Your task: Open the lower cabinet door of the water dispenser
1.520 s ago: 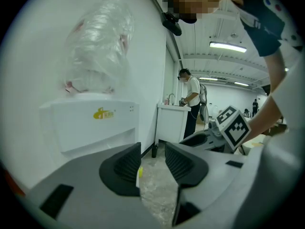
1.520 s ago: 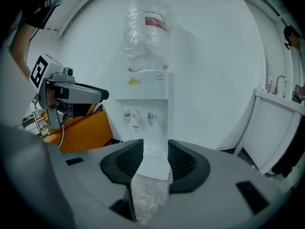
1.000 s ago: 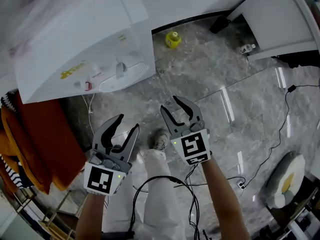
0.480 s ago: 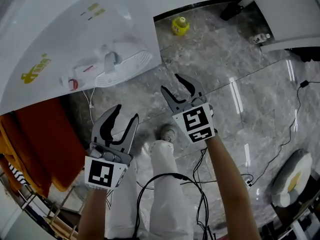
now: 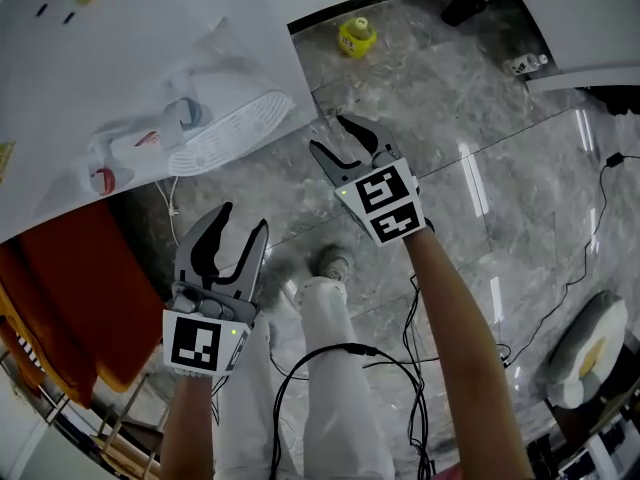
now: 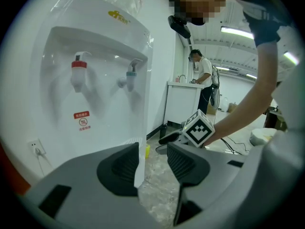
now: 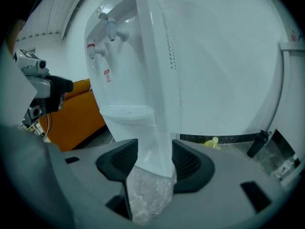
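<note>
Right gripper view | water dispenser (image 7: 138, 66) upright | right hand-held gripper (image 7: 154, 147) just opening, empty, facing its corner

Head camera looks steeply down past my left hand-held gripper (image 5: 242, 218) and right hand-held gripper (image 5: 335, 136) to the floor (image 5: 470, 138). My left camera sits low behind its jaws, facing the dispenser (image 6: 105, 99) front. My right camera faces its corner, close up. All three share the dispenser.
</note>
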A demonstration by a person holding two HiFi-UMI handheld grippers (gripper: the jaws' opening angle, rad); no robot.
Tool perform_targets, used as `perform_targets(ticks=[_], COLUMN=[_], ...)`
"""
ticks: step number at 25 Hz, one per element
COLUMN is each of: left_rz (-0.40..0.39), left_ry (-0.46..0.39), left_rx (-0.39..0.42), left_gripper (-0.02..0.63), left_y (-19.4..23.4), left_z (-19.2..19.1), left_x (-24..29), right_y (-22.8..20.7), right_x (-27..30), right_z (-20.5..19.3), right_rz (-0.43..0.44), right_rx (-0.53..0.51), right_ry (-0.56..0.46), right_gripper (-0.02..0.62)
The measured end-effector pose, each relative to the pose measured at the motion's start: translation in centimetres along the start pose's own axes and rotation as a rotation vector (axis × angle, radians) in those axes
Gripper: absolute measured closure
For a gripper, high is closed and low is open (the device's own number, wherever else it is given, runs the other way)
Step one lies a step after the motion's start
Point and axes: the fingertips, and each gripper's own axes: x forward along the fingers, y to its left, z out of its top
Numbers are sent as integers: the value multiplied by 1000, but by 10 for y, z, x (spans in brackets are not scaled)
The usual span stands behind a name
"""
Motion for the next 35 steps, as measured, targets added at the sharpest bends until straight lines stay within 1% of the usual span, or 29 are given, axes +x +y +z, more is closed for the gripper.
perform_targets(ticks=[5,10,14,19,21,26,30,35], left_rz=[-8,-3,6,25,28,42,44,42], left_ry=[0,-7,-2,-16,-19,-16,-26,-28], left_rx=[12,-6,3,-22,-15,-29,-19,-27], left_gripper=[422,422,422,422,422,422,422,422], left_y=[-1,-2,5,13,15,17,18,16], left_z=[-8,-14,-21,-19,-20,-16,-12,-11], left_x=[4,10,6,8,7,4,3,1], right_y=[-7,-10,-7,-8,-10,-10,-11,-9], right_x=[22,47,68,86,89,90,90,88], right_z=[-4,-8,-8,-9,-9,-9,-8,-10], right_rz=[13,49,48,63,63,59,45,26], right_rx=[6,-57,-72,-101,-94,-67,-57,-37], right_ry=[14,36,49,72,73,59,62,73], right_gripper=[356,353,353,342,348,353,362,364])
